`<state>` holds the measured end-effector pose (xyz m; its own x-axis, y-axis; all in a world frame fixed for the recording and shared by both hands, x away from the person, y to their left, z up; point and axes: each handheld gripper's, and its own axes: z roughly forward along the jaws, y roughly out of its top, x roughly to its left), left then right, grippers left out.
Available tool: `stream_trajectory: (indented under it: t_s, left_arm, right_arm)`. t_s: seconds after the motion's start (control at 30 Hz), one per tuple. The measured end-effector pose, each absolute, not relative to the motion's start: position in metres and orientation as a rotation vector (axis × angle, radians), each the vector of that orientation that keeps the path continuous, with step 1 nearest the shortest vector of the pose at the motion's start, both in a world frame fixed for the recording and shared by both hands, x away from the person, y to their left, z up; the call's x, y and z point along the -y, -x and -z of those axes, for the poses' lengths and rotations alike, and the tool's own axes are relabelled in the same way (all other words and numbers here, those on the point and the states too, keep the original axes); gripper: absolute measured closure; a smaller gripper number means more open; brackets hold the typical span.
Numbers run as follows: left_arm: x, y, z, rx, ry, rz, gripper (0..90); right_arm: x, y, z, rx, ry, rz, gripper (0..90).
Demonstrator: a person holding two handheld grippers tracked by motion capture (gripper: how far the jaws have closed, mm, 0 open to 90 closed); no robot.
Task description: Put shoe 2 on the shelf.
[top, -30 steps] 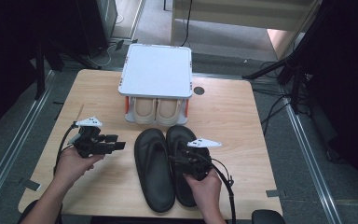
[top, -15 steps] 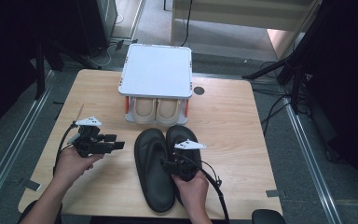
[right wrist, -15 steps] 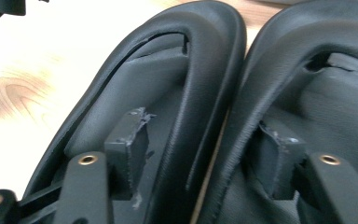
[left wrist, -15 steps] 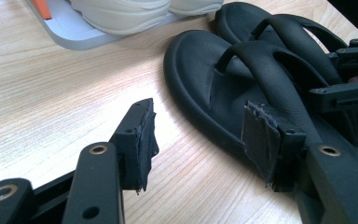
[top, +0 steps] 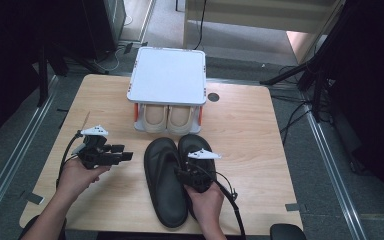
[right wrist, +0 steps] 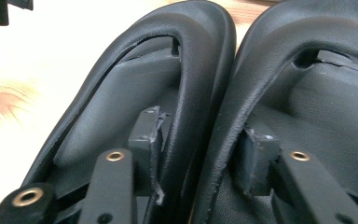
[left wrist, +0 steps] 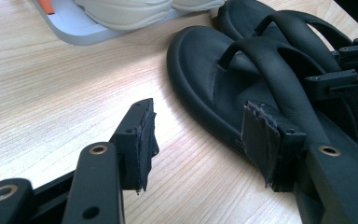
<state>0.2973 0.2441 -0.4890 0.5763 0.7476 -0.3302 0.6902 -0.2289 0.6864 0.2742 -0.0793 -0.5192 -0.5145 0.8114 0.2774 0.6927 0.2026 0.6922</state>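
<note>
Two black sandals lie side by side on the wooden table, the left sandal touching the right sandal. My right gripper points down over their touching inner rims. In the right gripper view its jaws have just been closing: one pad sits inside the left sandal, the other inside the right sandal, and both rims are squeezed between them. My left gripper hovers open over bare table to the left of the sandals. Its jaws hold nothing and face the left sandal.
A small grey rack with a white top stands at the back middle, with a pair of beige shoes on its lower shelf. A dark round hole is in the table right of it. Cables trail from both grippers.
My right gripper has moved left from over the right sandal to the seam between the two, and its jaws have narrowed onto their rims. The left gripper has stayed put.
</note>
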Motion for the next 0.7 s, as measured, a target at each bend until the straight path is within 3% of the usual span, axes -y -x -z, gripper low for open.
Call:
stream_trajectory:
  t_s: [0.23, 0.7]
  left_arm:
    - [-0.245, -0.298, 0.490, -1.157, -1.962, -0.085, 45.1]
    - [-0.246, -0.298, 0.488, -1.157, -1.939, -0.130, 44.9]
  right_arm:
    - [0.083, -0.278, 0.518, -2.311, -1.563, -1.224, 69.4]
    - [0.093, -0.278, 0.518, -2.275, -1.663, -1.280, 75.7]
